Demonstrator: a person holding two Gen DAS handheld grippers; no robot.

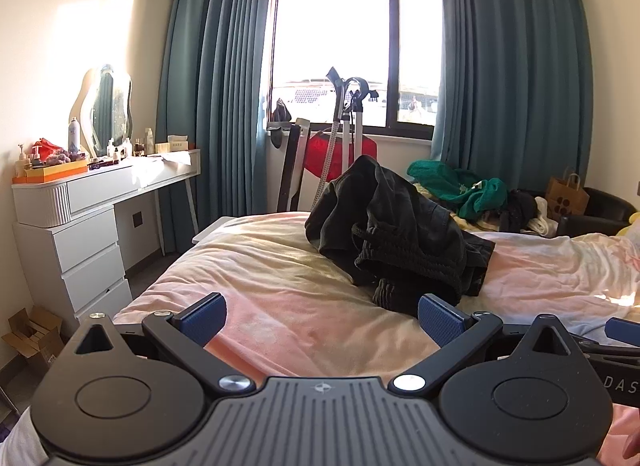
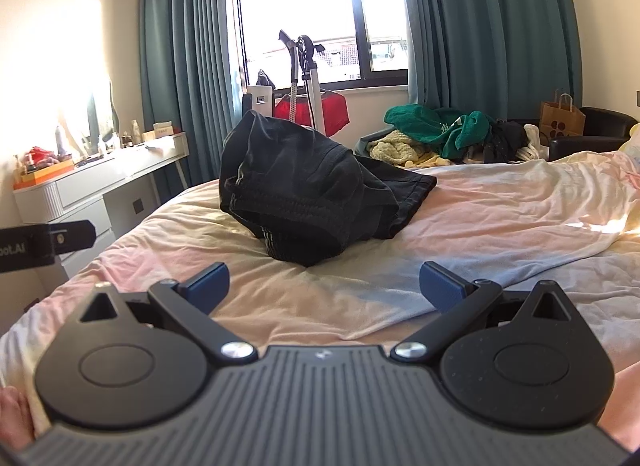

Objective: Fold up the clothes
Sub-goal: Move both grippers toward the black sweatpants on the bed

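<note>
Sunlit bedroom, dark garment heaped on the bed, both tools empty.

Crumpled in a mound, the black garment (image 1: 400, 225) (image 2: 316, 193) sits mid-bed on the pale pink-and-cream sheet (image 1: 280, 298) (image 2: 500, 217), just ahead of both tools. Left tool (image 1: 320, 318) and right tool (image 2: 324, 286) hover low over the sheet with fingers spread wide, gripping nothing. Folding looks not yet begun; this reads as the approach. The next move likely calls for pinching two edges, perhaps the ribbed waistband, and spreading the cloth flat. Beyond, a green-topped clothes pile (image 1: 460, 189) (image 2: 440, 129) waits near teal curtains (image 1: 508, 65).
</note>
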